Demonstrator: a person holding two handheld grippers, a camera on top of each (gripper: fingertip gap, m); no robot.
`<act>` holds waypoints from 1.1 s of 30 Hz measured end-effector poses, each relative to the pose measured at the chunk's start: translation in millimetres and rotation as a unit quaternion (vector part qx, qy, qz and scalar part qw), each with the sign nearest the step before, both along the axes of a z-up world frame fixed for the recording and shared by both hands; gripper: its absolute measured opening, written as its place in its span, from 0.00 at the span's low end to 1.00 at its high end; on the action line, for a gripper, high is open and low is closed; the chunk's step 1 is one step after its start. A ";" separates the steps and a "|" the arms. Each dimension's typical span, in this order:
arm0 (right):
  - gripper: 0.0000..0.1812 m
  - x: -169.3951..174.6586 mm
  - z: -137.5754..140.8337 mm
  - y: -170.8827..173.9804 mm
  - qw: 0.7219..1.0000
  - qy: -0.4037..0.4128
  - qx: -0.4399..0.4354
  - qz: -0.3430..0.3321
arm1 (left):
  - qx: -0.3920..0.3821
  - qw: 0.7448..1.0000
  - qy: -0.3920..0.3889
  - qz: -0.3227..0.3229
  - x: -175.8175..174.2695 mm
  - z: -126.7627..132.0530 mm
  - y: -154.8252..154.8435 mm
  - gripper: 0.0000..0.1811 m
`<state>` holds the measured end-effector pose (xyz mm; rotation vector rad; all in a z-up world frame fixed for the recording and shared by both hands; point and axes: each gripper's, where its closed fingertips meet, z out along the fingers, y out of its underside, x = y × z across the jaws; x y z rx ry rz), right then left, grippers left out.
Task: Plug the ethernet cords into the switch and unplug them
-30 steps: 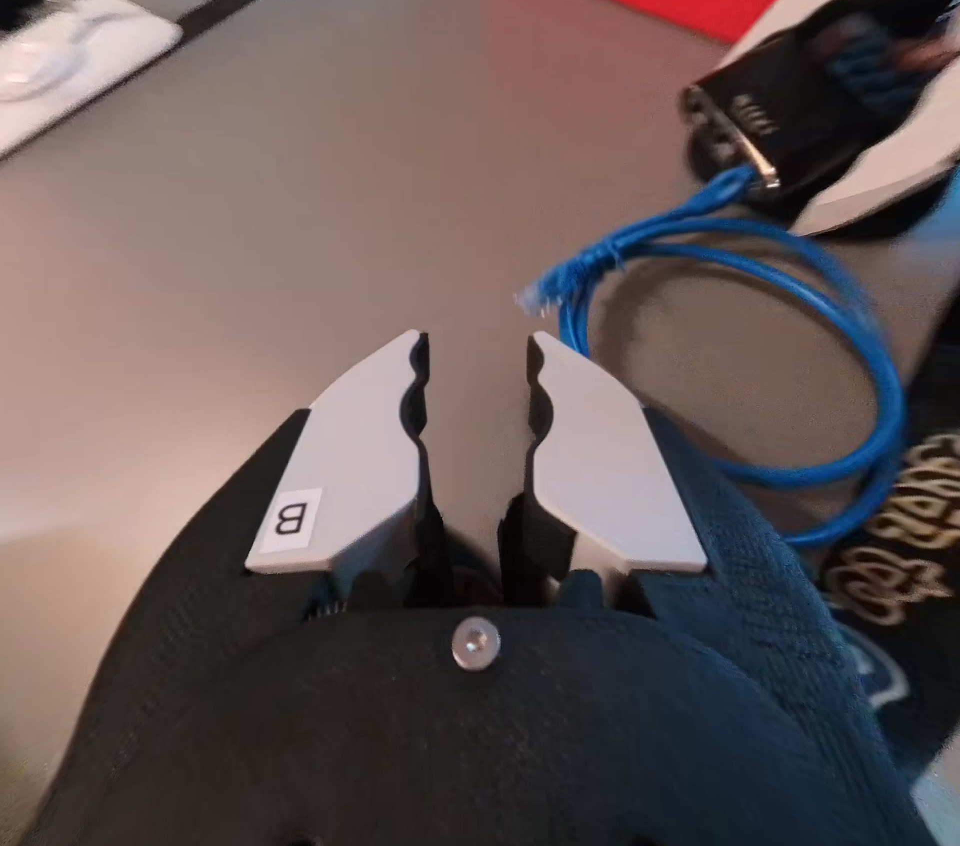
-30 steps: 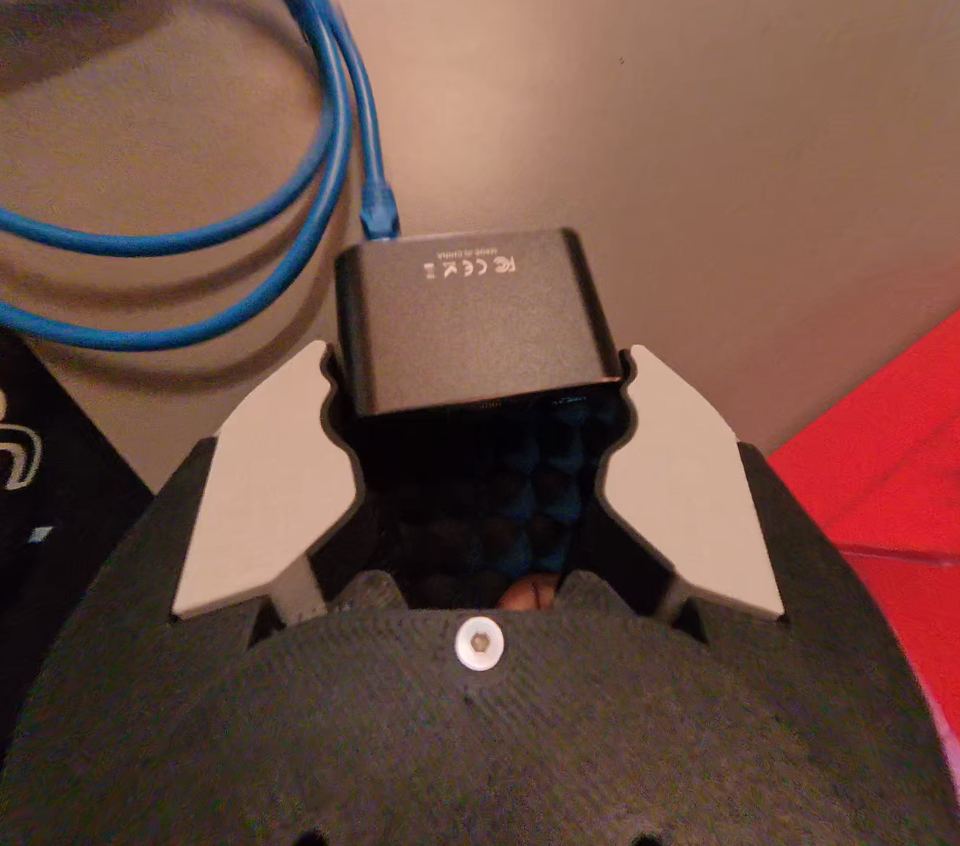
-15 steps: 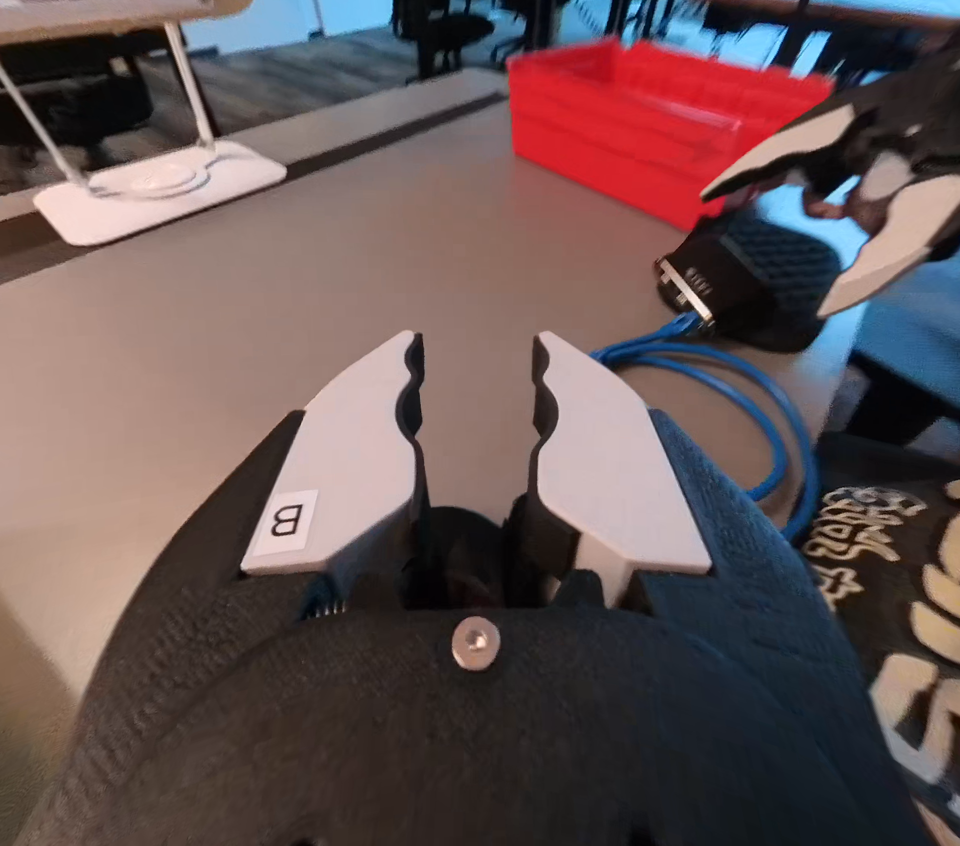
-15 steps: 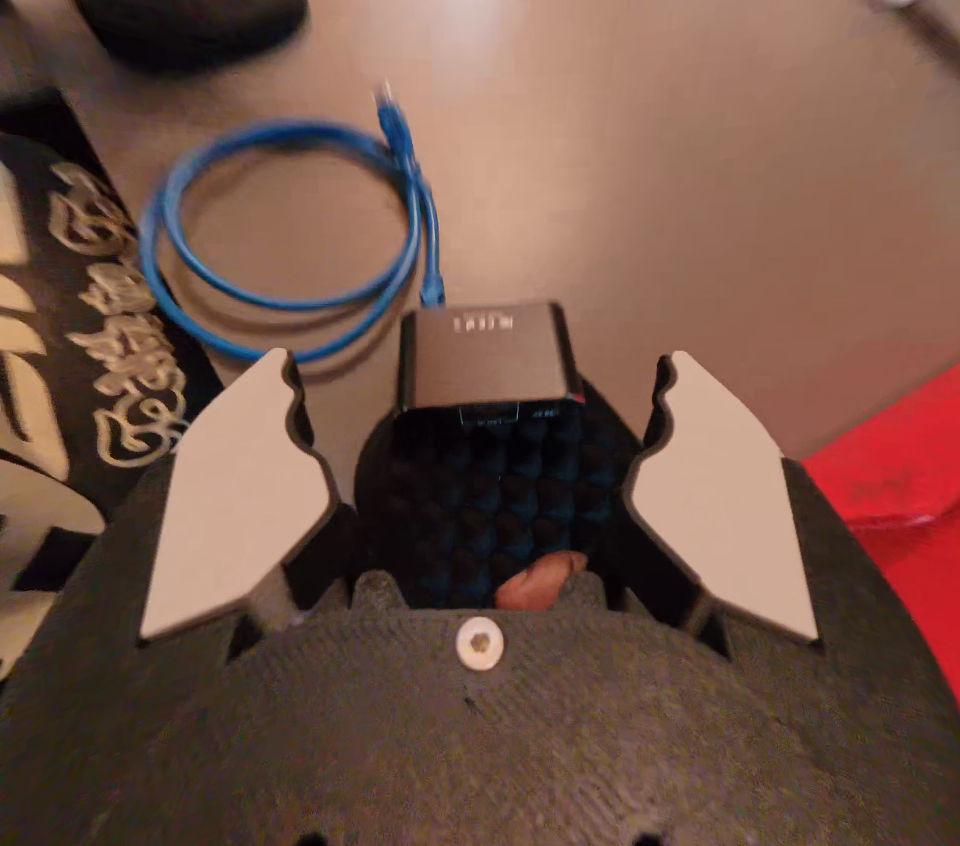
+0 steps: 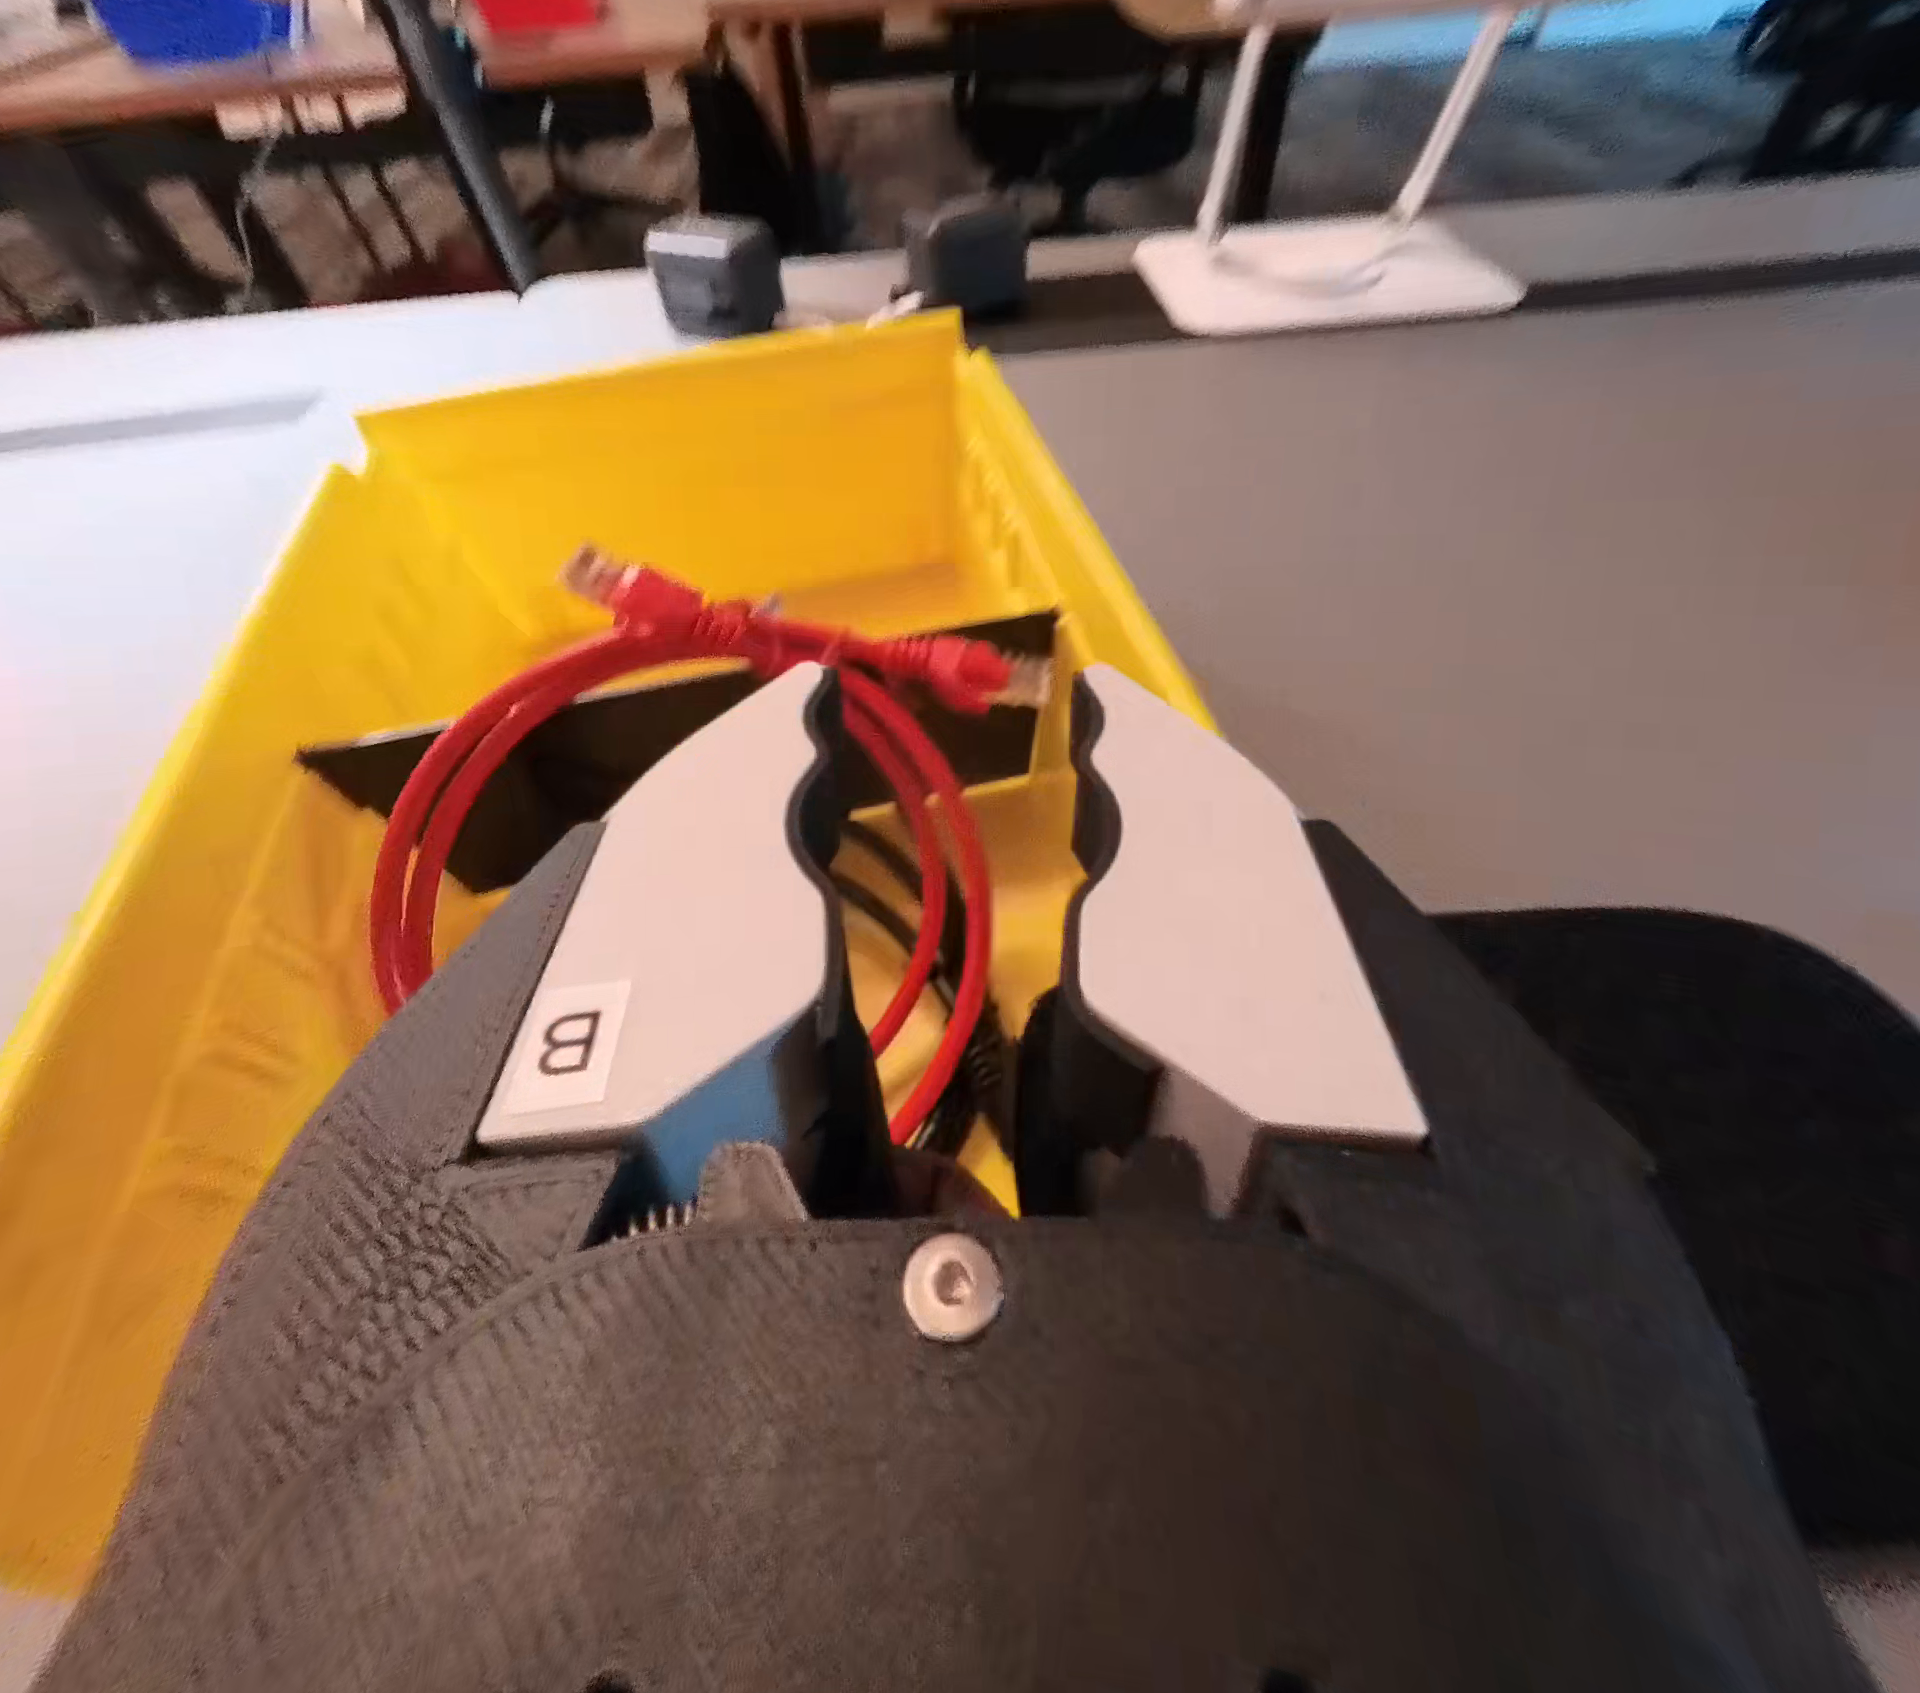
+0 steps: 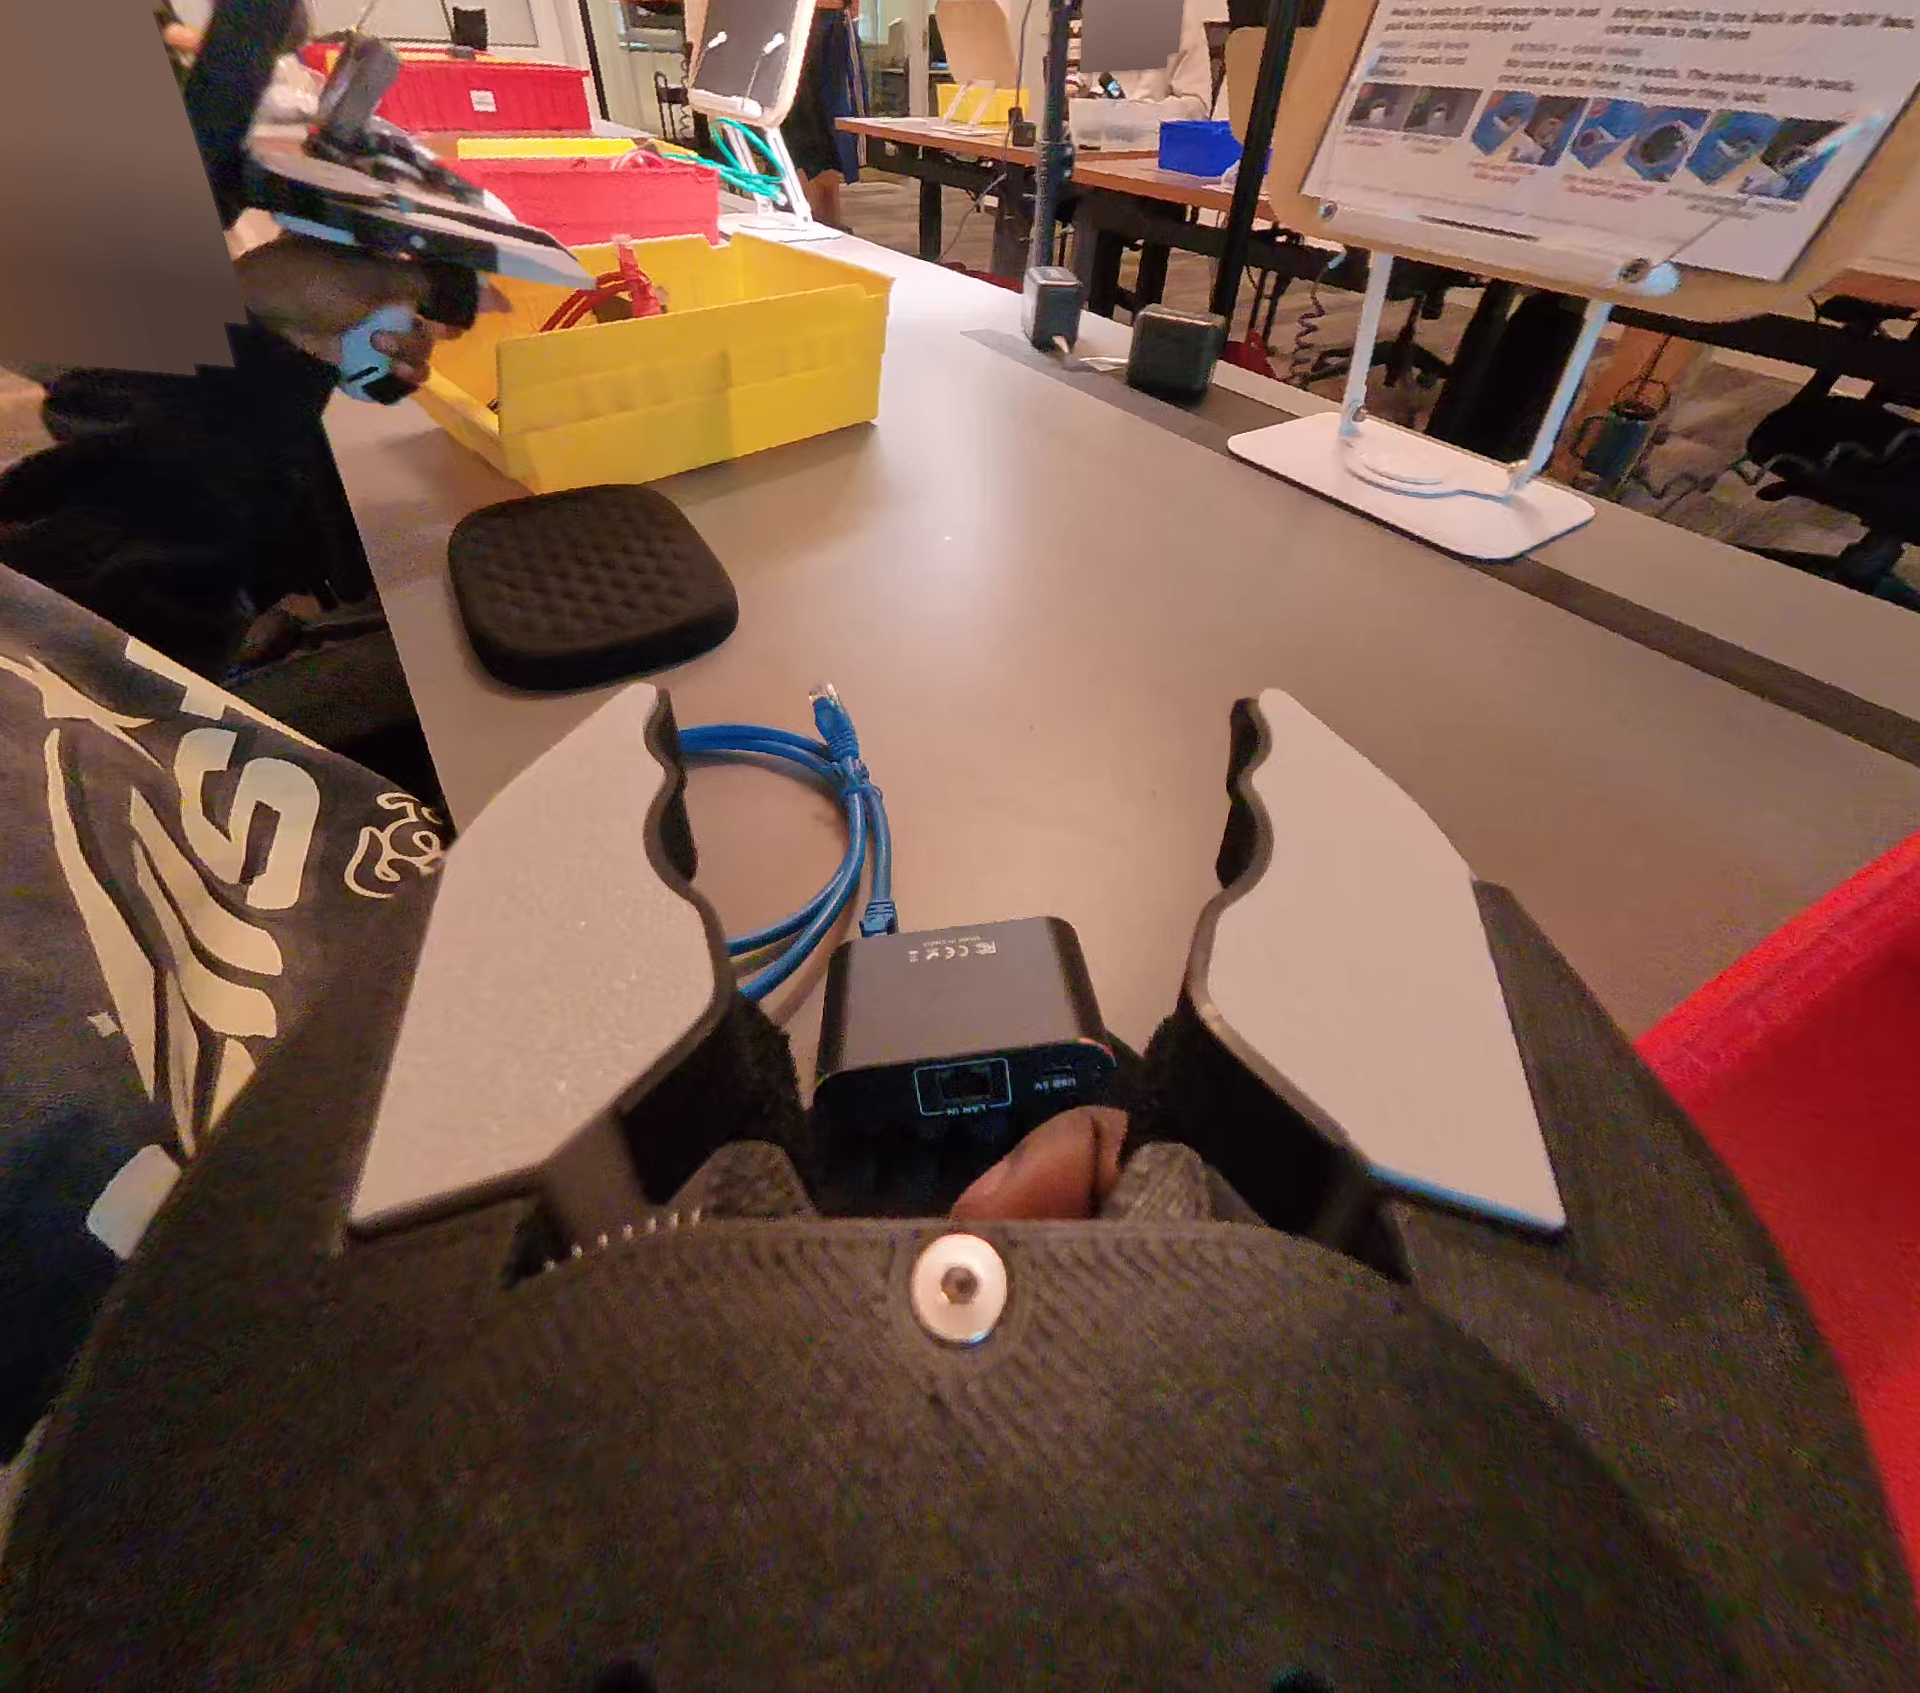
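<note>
The black switch [image 6: 956,1009] lies on the grey table [image 6: 1143,656] between and below my right gripper's fingers; a blue ethernet cord [image 6: 831,822] is plugged into its far side, with its other end loose. My right gripper [image 6: 951,713] is open wide and empty above it. My left gripper [image 5: 951,687] is open over a yellow bin [image 5: 665,448] holding a coiled red ethernet cord [image 5: 675,667]; one loop runs between the fingers, not gripped. The left gripper [image 6: 416,230] also shows far left in the right wrist view.
A black textured pad [image 6: 587,578] lies between bin [image 6: 686,376] and switch. A red bin [image 6: 1808,1155] stands at the right. A white stand [image 6: 1413,480] holds an instruction board at the table's back. Two small dark blocks [image 6: 1174,355] sit on the far edge. The tips of one gripper are about 50 cm away from the tips of the other.
My left gripper has swung away from the blue cord over to the yellow bin with the red cord. My right gripper let go of the switch, opened wide and lifted back.
</note>
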<state>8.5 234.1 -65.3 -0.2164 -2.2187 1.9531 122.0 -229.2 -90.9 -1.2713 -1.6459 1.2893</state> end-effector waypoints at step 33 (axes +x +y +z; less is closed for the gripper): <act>0.44 37.8 11.2 -61.5 0.987 0.127 -0.087 0.042 | -0.302 0.902 0.288 0.105 40.7 130.8 53.8 0.03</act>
